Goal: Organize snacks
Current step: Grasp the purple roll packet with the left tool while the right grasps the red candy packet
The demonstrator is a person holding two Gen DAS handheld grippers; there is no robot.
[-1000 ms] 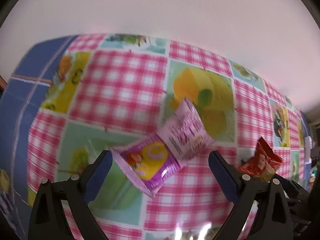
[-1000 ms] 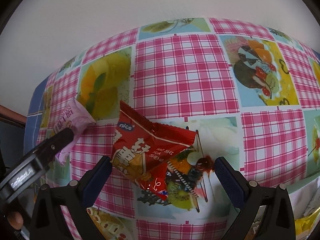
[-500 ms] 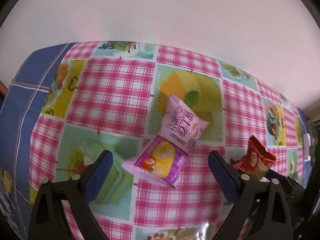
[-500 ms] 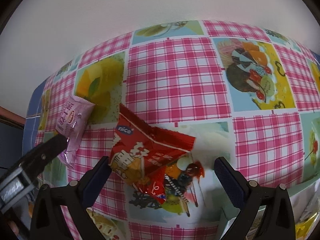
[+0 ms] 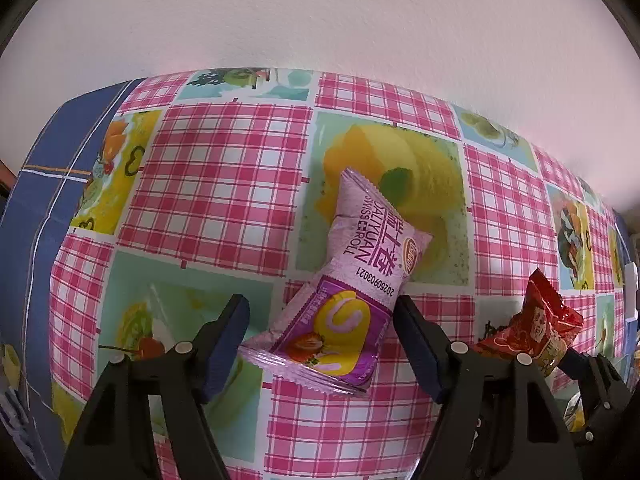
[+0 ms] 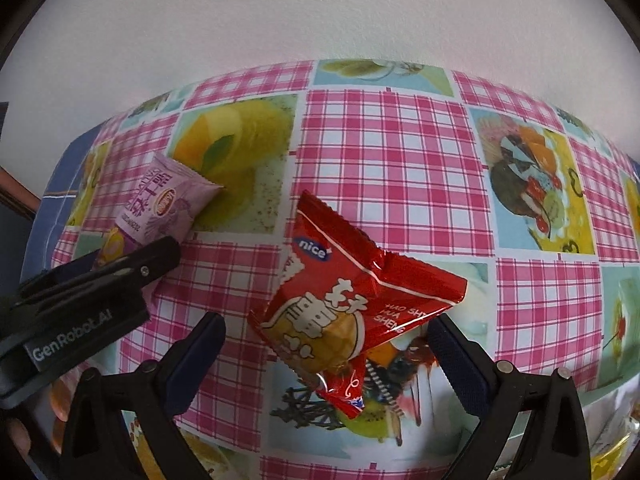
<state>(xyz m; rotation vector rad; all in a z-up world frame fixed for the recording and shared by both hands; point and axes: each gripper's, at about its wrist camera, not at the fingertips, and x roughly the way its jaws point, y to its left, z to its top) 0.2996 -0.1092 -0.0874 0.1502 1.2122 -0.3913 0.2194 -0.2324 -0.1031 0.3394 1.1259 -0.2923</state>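
A purple Swiss roll packet (image 5: 352,280) lies flat on the checked tablecloth (image 5: 224,184). My left gripper (image 5: 320,312) points down over it with its jaws closing. The packet's lower half sits between the fingers, and the blue pads stand right at its edges without squeezing it. A red snack packet (image 6: 344,300) lies to the right, its crumpled lower end between the fingers of my right gripper (image 6: 326,328), which is open and not touching it. The right wrist view also shows the left gripper (image 6: 100,280) over the purple packet (image 6: 164,204). The red packet (image 5: 536,328) shows at the left wrist view's right edge.
A white wall (image 6: 320,12) rises directly behind the table. The cloth's blue border (image 5: 48,184) marks the table's left end. A person's fingers (image 6: 16,436) show at the lower left, and yellow wrappers (image 6: 612,456) lie at the lower right corner.
The left jaws have narrowed around the purple packet, which now lies more lengthwise between them. The right gripper has come nearer the red packet and keeps the same width.
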